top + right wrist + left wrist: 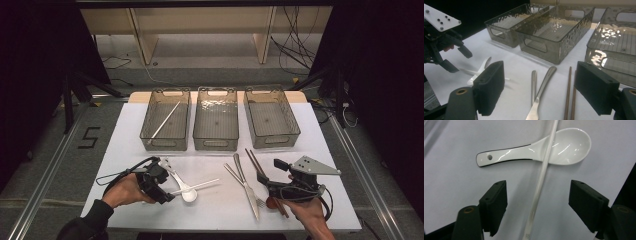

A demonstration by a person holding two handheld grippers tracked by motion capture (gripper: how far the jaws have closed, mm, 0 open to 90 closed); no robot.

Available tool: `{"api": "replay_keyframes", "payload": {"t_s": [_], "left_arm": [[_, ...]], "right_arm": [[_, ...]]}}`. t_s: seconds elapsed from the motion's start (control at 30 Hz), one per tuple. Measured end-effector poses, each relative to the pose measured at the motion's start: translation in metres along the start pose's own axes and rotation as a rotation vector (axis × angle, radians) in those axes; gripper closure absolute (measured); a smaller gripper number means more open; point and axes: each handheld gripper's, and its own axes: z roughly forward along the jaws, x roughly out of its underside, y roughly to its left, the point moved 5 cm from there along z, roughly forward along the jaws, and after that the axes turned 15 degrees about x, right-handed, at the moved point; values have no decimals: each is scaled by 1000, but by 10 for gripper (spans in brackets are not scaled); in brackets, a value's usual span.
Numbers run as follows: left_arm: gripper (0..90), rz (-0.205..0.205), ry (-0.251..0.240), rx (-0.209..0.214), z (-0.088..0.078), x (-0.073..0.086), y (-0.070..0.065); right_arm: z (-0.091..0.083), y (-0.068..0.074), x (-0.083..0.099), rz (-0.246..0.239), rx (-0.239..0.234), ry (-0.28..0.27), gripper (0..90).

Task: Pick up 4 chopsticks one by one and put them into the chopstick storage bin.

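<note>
A white ceramic spoon [564,147] lies on the white table with a long white chopstick [541,177] resting across its bowl. My left gripper [537,202] stands open astride that chopstick, and neither pad [496,202] touches it. In the high view the left gripper [169,186] is at the front left, beside the spoon [188,194] and chopstick [197,187]. My right gripper [269,171] is at the front right, open, with nothing between its pads [491,85]. Ahead of it lie metal cutlery [541,90] and brown chopsticks [569,95].
Three clear plastic bins stand in a row at the back: left [164,145], middle [215,145], right [274,141]. A white chopstick [165,121] lies in the left bin. A second pale spoon [167,167] lies near the left gripper. The table's front edge is close to both hands.
</note>
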Motion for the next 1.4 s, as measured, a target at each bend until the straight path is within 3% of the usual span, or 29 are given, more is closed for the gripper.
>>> {"api": "replay_keyframes", "payload": {"t_s": [0.17, 0.5, 1.03, 1.4], "left_arm": [[381, 10, 1, -9, 0, 0, 0], [458, 22, 36, 12, 3, 2, -2], [659, 59, 140, 10, 19, 8, -1], [768, 77, 151, 7, 24, 8, 3]], "right_arm": [[0, 1, 0, -3, -3, 3, 248], [0, 1, 0, -4, -3, 4, 248], [1, 0, 1, 2, -5, 7, 249], [1, 0, 1, 4, -5, 10, 250]]}}
